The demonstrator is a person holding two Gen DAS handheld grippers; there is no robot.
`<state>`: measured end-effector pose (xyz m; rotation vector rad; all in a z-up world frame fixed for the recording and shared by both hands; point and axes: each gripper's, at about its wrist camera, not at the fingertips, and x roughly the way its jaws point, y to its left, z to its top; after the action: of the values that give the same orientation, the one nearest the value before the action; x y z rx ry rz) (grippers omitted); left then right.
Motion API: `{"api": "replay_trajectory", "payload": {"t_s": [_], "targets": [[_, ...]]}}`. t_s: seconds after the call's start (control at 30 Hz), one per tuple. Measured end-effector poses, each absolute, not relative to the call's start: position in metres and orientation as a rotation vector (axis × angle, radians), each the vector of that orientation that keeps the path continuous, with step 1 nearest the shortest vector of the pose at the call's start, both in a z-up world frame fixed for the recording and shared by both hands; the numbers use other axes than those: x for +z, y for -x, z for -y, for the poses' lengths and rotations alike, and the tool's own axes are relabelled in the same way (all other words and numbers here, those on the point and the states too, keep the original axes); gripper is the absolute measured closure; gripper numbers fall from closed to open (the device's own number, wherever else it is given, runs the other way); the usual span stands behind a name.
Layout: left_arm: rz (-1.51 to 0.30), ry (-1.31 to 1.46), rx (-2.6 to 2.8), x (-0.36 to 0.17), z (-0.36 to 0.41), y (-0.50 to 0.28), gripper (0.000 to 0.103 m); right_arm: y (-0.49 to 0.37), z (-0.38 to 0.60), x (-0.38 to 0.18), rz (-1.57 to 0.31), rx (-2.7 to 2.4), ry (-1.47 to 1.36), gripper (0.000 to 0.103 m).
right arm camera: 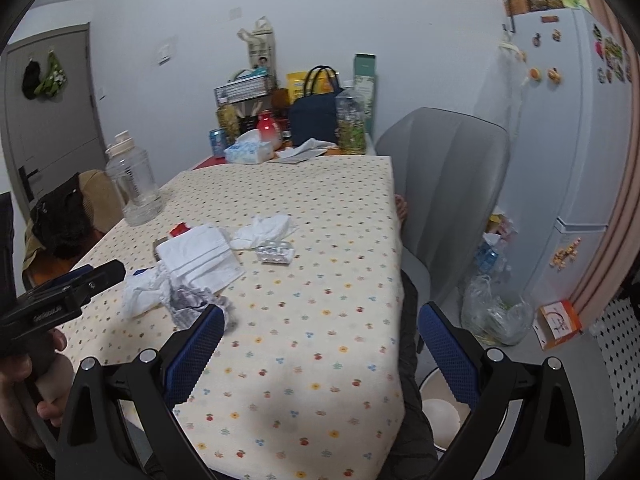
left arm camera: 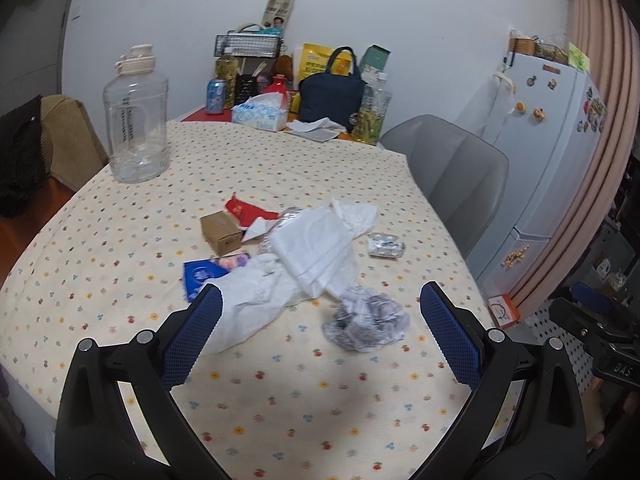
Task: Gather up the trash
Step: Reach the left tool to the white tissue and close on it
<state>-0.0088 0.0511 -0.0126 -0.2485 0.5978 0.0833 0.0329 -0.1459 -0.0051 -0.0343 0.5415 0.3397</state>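
Observation:
Trash lies in a pile mid-table: a crumpled grey-printed paper ball (left arm camera: pixel 366 322) (right arm camera: pixel 196 305), white tissues and a folded white sheet (left arm camera: pixel 316 248) (right arm camera: pixel 200 256), a blue wrapper (left arm camera: pixel 212 272), a small brown box (left arm camera: pixel 221 232), a red torn packet (left arm camera: pixel 246 212) and pill blister packs (left arm camera: pixel 386 245) (right arm camera: pixel 275 254). My left gripper (left arm camera: pixel 320 300) is open and empty, just short of the paper ball; it also shows in the right wrist view (right arm camera: pixel 106 272). My right gripper (right arm camera: pixel 320 318) is open and empty over the table's near right part. A white bin (right arm camera: pixel 440 412) stands on the floor below the table edge.
A clear water jug (left arm camera: pixel 136 120) stands at the table's left. A tissue box (left arm camera: pixel 260 114), dark bag (left arm camera: pixel 332 98), bottles and cans crowd the far end. A grey chair (right arm camera: pixel 448 184) stands at the right side, a fridge (right arm camera: pixel 568 152) beyond, a plastic bag (right arm camera: pixel 496 312) on the floor.

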Motion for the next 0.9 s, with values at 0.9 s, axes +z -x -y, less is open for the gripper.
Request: {"api": "replay_trajectory", "payload": {"t_s": [0.9], "targets": [[-0.714,0.313,0.148,-0.072,-0.11,-0.011,0.031,-0.059,0.086,-0.039,-0.645,0.474,0.092,0.008]]}}
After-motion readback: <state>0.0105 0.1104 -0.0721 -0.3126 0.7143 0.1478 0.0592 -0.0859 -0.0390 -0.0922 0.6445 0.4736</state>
